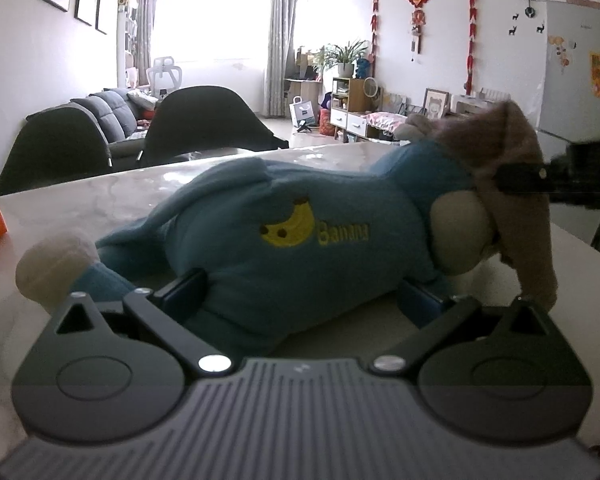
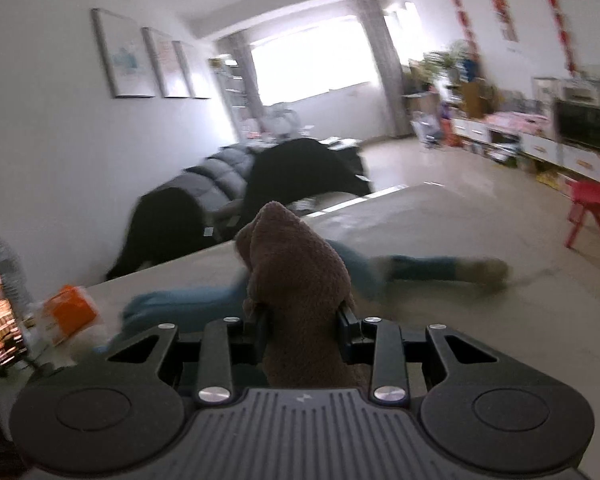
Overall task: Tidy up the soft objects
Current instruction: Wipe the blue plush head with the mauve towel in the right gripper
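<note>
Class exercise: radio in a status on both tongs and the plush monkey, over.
Left tongs straddling the plush monkey's blue body. Right tongs clamped on its brown head. Monkey lying on table. Orange box off to the side, not blocking.

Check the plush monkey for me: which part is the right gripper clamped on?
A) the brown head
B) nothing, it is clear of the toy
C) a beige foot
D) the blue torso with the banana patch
A. In the right wrist view the right gripper has its fingers pressed on either side of the brown head of the plush monkey, while the blue torso sits between the fingers of the left gripper.
</note>
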Demonstrator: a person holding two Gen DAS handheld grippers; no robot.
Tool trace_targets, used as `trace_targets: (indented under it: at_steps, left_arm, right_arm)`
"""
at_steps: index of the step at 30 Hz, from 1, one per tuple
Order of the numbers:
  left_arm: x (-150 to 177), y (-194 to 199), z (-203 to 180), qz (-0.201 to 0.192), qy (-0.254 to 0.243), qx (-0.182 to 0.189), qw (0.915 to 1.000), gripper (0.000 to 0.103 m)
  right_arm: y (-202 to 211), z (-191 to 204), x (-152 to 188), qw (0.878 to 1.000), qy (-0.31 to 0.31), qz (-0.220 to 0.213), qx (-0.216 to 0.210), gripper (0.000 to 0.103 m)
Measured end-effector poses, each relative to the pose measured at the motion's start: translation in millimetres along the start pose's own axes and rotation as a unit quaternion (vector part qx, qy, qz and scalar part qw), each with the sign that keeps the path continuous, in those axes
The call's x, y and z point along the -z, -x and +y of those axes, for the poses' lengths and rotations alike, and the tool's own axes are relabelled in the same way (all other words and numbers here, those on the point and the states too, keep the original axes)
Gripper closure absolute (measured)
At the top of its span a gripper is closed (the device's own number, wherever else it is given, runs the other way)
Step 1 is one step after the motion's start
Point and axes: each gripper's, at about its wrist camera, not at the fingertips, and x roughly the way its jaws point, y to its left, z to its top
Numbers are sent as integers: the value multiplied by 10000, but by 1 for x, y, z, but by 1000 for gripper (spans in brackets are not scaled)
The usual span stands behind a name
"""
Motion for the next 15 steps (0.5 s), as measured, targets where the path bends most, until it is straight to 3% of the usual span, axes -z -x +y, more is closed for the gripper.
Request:
trace_targets:
  at_steps: [6, 11, 15]
  left_arm:
    - [0, -2, 2, -4, 30, 17, 10000, 0]
    - [0, -3, 0, 1, 13, 2, 10000, 0]
    - [-1, -5, -2, 6, -3, -15, 10000, 0]
  right_arm:
    - [9, -4, -1, 9999, -103, -64, 25, 67]
    - [18, 30, -5, 9974, 316, -159, -621, 67]
    - [5, 51, -2, 9939, 504, 55, -975, 67]
